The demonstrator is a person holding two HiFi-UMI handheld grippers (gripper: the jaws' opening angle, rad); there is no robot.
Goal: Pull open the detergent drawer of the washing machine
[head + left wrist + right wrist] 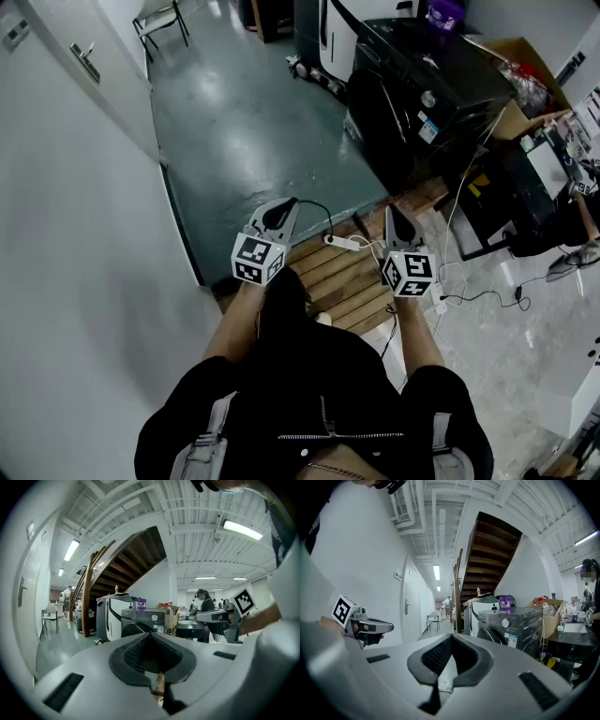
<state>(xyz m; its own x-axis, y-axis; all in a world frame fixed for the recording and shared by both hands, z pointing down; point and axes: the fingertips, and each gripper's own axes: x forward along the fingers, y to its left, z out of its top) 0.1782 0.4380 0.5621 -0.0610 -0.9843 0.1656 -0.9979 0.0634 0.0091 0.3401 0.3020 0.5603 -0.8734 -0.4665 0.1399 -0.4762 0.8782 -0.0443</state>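
Observation:
The dark washing machine (424,92) stands well ahead of me at the upper right of the head view, its round door facing left. It also shows in the left gripper view (143,620) and the right gripper view (509,623), with a knob on its top panel; its drawer front looks flush. My left gripper (279,208) is held in the air, shut and empty, its jaws meeting at the tip (151,633). My right gripper (394,214) is level beside it, also shut with nothing in it (451,636). Both are far short of the machine.
A white power strip (342,242) and cables lie on wooden steps (347,277) below the grippers. A cardboard box (525,70) sits right of the washer, a white appliance (108,618) behind it. A wall with a door (86,61) runs along the left. A staircase (480,564) rises behind.

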